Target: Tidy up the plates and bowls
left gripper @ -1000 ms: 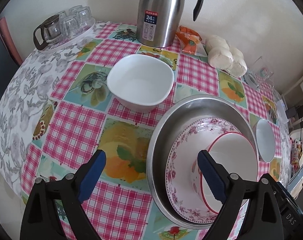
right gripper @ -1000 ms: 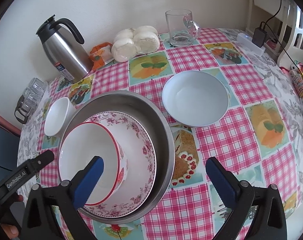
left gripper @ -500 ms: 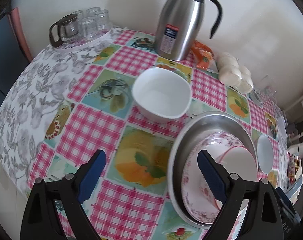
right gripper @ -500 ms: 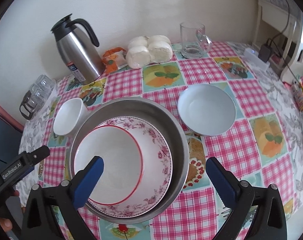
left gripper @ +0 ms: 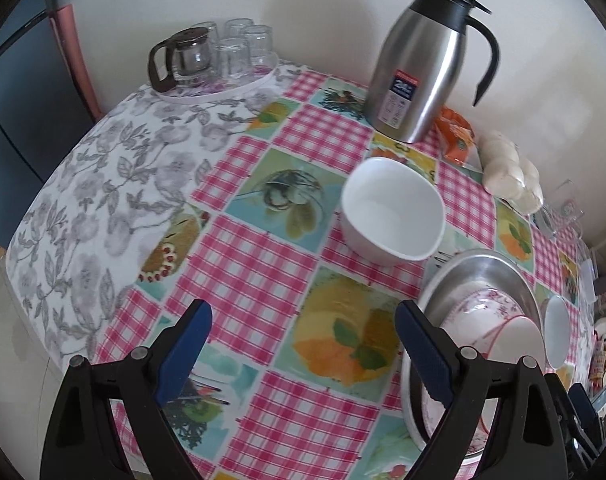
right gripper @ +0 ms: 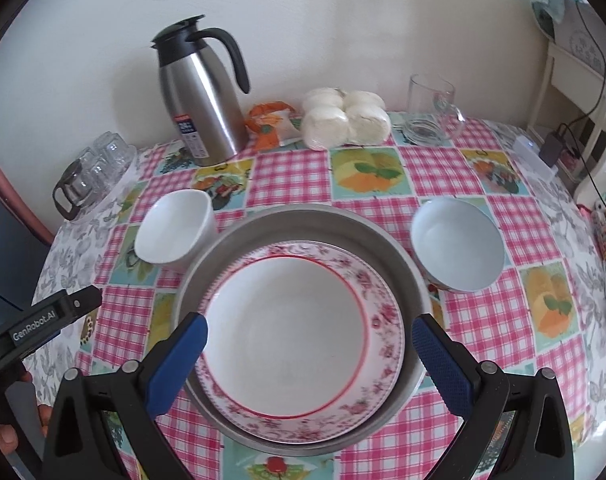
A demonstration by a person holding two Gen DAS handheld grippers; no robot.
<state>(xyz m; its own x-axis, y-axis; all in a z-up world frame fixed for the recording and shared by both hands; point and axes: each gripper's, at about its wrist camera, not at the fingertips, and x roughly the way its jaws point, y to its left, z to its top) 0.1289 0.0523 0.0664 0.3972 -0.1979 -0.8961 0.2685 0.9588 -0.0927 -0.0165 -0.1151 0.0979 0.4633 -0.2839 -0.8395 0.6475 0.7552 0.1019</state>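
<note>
Steel basin (right gripper: 399, 248) is my landmark, holding the floral plate (right gripper: 383, 312) with the red-rimmed bowl (right gripper: 287, 332) nested inside. My right tool (right gripper: 309, 354) hangs directly over that stack, jaws spread wide, gripping nothing. My left tool (left gripper: 303, 344), equally wide and empty, sits left of the basin, with the square white bowl (left gripper: 391, 212) ahead of it. Round white bowl (right gripper: 457, 244) lies right of the basin, so I judge my right hand nearer.

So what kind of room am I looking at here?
Probably a home dining or kitchen corner: a table with a fruit-print checked tablecloth, a steel thermos jug, a bag of steamed buns and stacked dishes in a metal basin.
</note>
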